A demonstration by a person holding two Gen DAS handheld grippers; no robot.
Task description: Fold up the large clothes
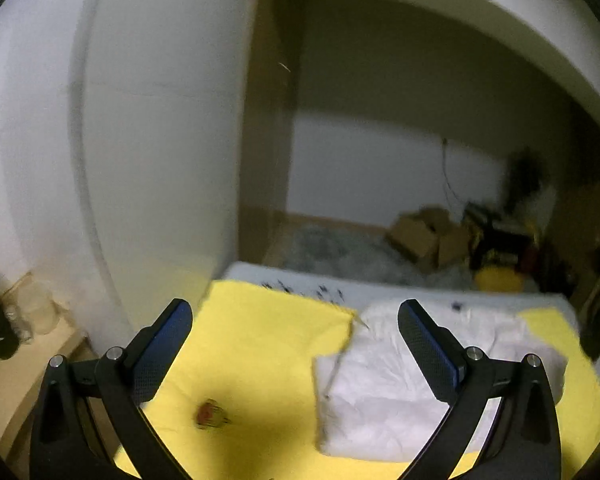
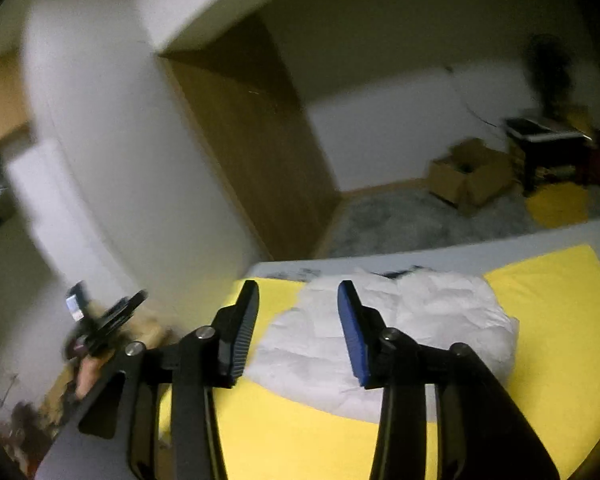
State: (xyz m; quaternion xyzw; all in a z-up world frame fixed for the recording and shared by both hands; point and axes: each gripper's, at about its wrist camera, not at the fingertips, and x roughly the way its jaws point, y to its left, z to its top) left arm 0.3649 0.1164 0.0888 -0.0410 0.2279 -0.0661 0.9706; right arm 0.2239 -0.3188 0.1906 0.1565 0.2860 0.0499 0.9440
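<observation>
White folded garment (image 1: 412, 380) lying on yellow sheet (image 1: 256, 344) toward the bed's far edge, left hand-held gripper (image 1: 296, 320) spread wide above it, right hand-held gripper (image 2: 298, 300) parted, both holding nothing, bare yellow sheet on either side, grey rug (image 2: 412, 216) beyond

No legible text or labels anywhere.

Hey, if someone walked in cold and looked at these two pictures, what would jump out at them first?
The bright yellow sheet covering the bed, with a crumpled white garment lying on it, folded into a rough bundle. In front, both the left hand-held gripper and the right hand-held gripper hang open above the bed, holding nothing. Behind, cardboard boxes sit on the floor by the far wall.
</observation>
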